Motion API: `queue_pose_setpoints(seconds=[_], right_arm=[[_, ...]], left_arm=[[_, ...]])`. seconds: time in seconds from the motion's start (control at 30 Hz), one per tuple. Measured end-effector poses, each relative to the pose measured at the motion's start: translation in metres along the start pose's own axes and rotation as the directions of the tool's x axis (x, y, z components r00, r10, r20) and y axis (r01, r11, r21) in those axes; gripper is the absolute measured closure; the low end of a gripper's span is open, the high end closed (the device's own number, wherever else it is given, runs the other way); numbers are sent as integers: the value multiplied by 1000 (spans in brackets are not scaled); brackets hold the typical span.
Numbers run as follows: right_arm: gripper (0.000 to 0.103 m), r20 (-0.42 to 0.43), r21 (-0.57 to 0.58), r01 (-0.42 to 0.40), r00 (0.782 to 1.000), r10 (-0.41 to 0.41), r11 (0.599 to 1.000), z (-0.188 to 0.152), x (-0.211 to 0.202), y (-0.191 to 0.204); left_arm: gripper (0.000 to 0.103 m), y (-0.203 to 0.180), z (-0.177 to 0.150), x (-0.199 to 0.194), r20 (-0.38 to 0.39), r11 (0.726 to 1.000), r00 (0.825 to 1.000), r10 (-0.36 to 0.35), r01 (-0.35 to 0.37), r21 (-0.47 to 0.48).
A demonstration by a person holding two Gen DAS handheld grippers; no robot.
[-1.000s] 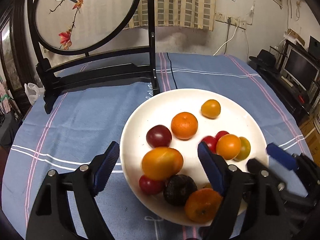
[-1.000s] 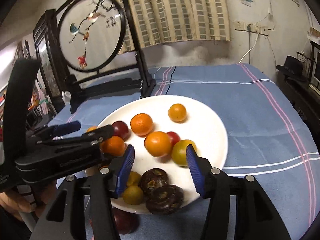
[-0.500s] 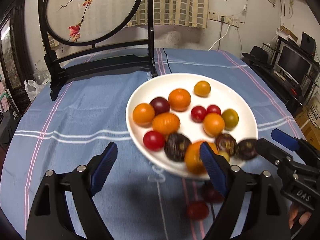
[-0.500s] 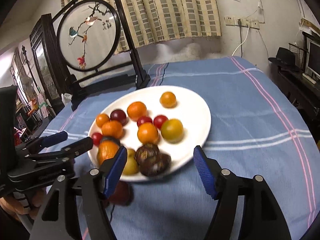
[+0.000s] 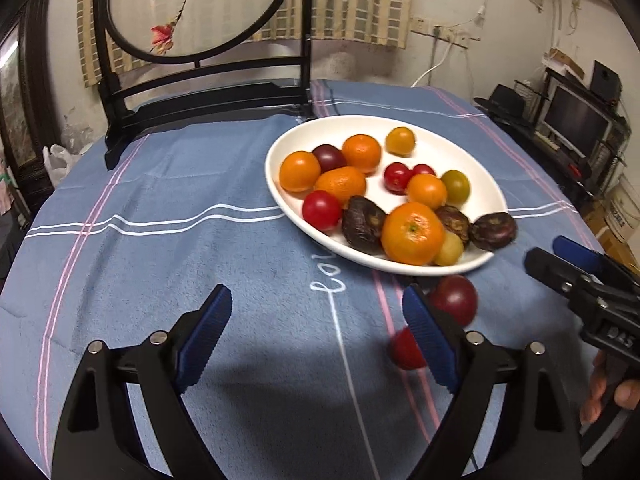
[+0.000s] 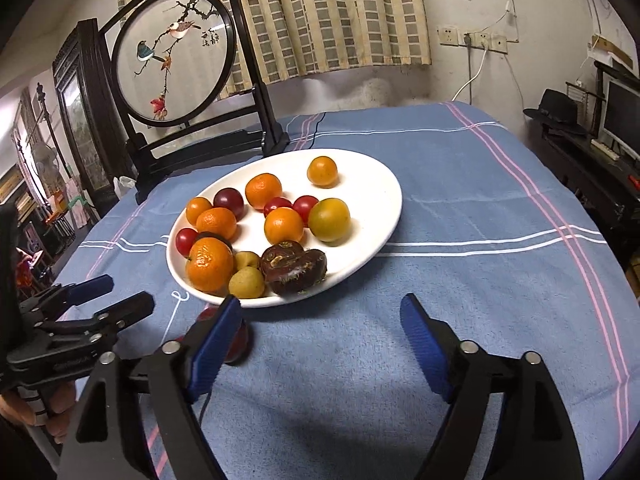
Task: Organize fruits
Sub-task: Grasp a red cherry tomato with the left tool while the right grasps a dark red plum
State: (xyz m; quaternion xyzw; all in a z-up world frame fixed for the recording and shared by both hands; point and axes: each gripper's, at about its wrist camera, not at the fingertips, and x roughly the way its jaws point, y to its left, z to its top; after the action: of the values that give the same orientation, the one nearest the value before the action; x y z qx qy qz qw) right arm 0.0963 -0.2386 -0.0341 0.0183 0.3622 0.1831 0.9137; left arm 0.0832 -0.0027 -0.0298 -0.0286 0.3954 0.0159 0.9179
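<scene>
A white plate (image 5: pixel 486 184) on the blue cloth holds several fruits: oranges, small red tomatoes, a dark plum, yellow-green ones and dark wrinkled passion fruits. Two fruits lie on the cloth in front of it: a dark red plum (image 5: pixel 456 298) and a red tomato (image 5: pixel 402 350), the tomato half hidden behind a finger. My left gripper (image 5: pixel 316 300) stands open over bare cloth, short of the plate. In the right wrist view my right gripper (image 6: pixel 320 304) is opening its jaws, nothing between them, with the plate (image 6: pixel 380 196) just ahead. A red fruit (image 6: pixel 240 342) peeks from behind its left finger.
A black-framed round embroidered screen (image 5: pixel 200 4) stands at the back left of the table. The right gripper (image 5: pixel 560 264) shows at the right edge of the left wrist view, and the left gripper (image 6: pixel 118 294) at the left of the other. Shelves with a monitor (image 5: pixel 576 116) stand beyond the table's right side.
Both grippers have drawn back from over the plate to the near cloth. The right jaws have spread much wider, the left a little. The two loose fruits have come into view.
</scene>
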Motion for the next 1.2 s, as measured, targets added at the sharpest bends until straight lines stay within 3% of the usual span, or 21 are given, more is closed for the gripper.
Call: queue_pose_setpoints(seconds=[0.1, 0.57, 0.83, 0.97, 1.07, 1.2], right_arm=[[19, -2, -3, 7, 1000, -7, 1000, 0, 2, 0], [17, 3, -24, 9, 1000, -9, 1000, 0, 1, 2], [17, -6, -38, 0, 1000, 0, 999, -1, 1, 6], [17, -12, -49, -4, 1000, 3, 999, -2, 2, 9], [17, -16, -54, -4, 1000, 3, 999, -2, 3, 10], [17, -16, -55, -6, 1000, 5, 998, -3, 3, 11]], left_arm=[[18, -9, -4, -2, -12, 999, 999, -36, 36, 37], [19, -34, -21, 17, -88, 989, 995, -35, 48, 141], [51, -45, -25, 25, -123, 980, 984, -126, 142, 136], [75, -54, -28, 25, -141, 967, 973, -181, 202, 156], [75, -58, -30, 24, -131, 966, 978, -164, 186, 177], [76, -41, -20, 19, -114, 979, 978, -176, 186, 87]])
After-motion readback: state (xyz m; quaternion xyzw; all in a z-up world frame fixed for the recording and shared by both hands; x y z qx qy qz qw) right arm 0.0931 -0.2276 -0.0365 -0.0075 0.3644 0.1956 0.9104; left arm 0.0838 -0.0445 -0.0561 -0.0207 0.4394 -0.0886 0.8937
